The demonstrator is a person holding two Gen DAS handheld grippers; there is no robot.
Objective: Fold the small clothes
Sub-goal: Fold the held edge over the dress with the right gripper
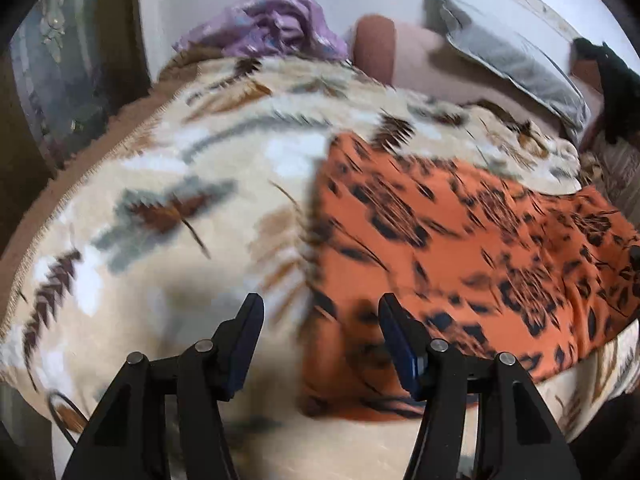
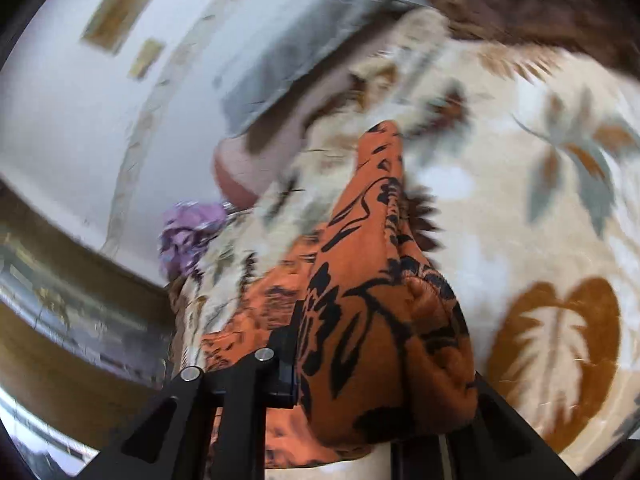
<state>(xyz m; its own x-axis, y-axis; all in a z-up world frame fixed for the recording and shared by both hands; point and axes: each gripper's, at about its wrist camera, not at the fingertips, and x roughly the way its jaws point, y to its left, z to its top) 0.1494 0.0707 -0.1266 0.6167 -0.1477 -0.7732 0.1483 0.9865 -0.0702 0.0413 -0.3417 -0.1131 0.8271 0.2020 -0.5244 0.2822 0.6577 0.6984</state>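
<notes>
An orange garment with black floral print [image 1: 460, 248] lies spread on a cream leaf-patterned blanket [image 1: 192, 184]. My left gripper [image 1: 320, 316] is open and empty, hovering over the garment's near left edge. In the right wrist view the same orange garment [image 2: 372, 312] is bunched into a thick fold between my right gripper's fingers [image 2: 286, 364] and drapes forward over the blanket [image 2: 520, 200]. My right gripper [image 2: 384, 380] is shut on this fold; its right finger is mostly hidden by cloth.
A crumpled purple cloth [image 1: 276, 24] lies at the blanket's far edge. A grey pillow [image 1: 508, 56] and a brown bolster [image 1: 376, 44] rest against the white wall. A dark object [image 1: 616, 88] sits far right. A dark wood frame [image 2: 80, 320] runs along the left.
</notes>
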